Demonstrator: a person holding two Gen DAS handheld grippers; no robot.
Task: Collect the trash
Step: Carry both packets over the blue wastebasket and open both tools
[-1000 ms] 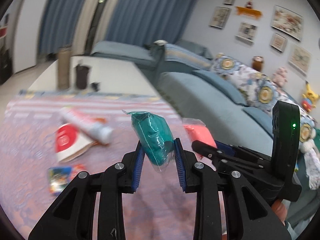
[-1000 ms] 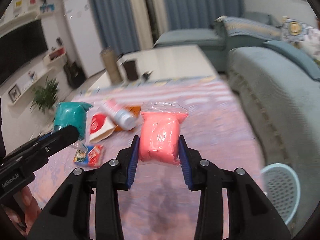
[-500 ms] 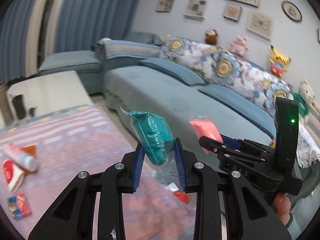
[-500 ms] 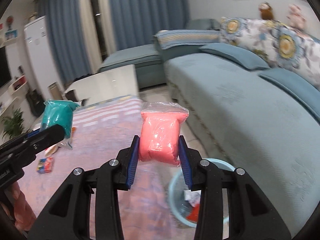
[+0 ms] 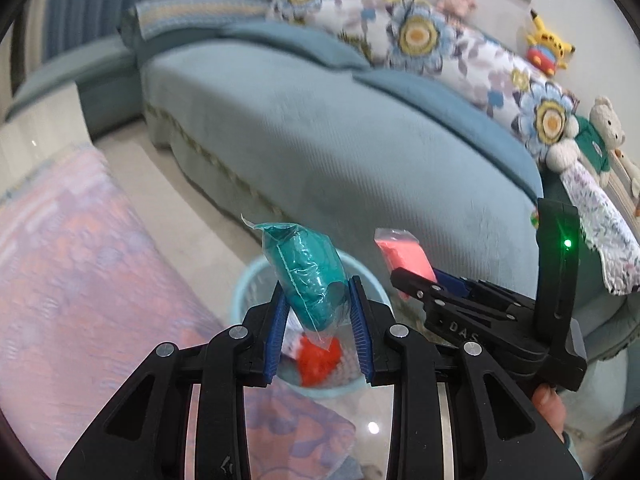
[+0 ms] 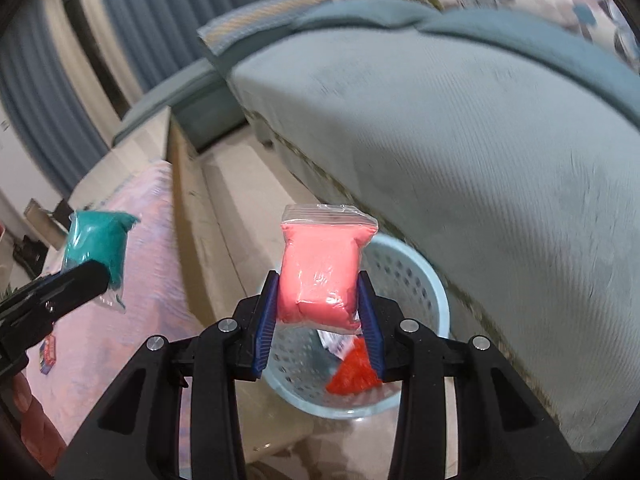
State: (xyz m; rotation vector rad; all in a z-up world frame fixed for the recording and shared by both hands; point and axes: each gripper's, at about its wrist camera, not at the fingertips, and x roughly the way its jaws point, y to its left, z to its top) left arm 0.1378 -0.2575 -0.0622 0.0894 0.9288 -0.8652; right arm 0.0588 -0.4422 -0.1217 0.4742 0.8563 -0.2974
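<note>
Now | left tongs (image 5: 318, 328) grip teal packet (image 5: 310, 276) | right tongs (image 6: 318, 320) grip pink packet (image 6: 320, 272) | step: carry over basket (image 6: 424, 276) below tongs | next: likely part tongs, drop.

basket (image 6: 434, 292) mouth open below, sofa (image 6: 500, 140) close beside

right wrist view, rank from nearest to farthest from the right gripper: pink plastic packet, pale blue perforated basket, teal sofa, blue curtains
1. Pink plastic packet: clamped between the fingers of the right gripper.
2. Pale blue perforated basket: on the floor just below and beyond the fingertips.
3. Teal sofa: behind the basket, filling the right side.
4. Blue curtains: far wall, upper left.
</note>
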